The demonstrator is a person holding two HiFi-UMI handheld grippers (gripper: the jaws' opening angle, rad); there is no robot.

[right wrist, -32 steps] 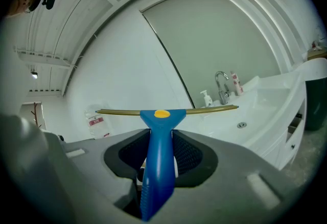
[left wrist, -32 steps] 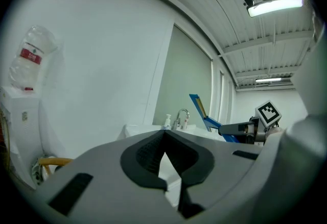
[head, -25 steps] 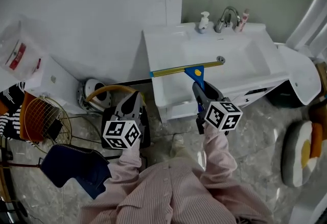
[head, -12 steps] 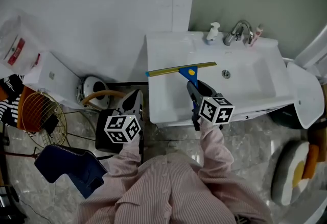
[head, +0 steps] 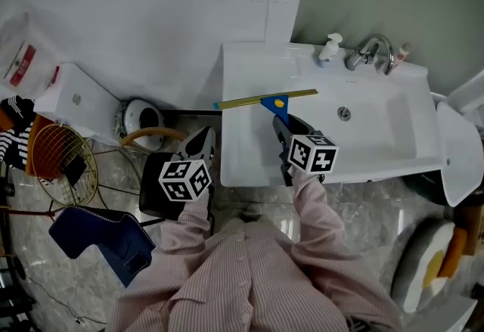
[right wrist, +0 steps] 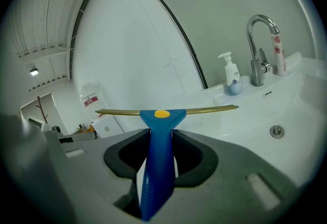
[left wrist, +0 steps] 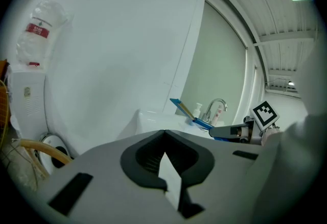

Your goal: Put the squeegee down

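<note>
Squeegee gripped in the right tongs, above the washbasin

The right gripper is clenched on the blue handle of the squeegee, which runs back between its jaws. The blade lies crosswise just past the jaw tips, over the left part of the white washbasin; whether it touches the surface cannot be told. The left gripper hangs beside the basin's left edge, over the floor and well apart from the squeegee, its jaws drawn together at the tips with nothing between them.
</note>
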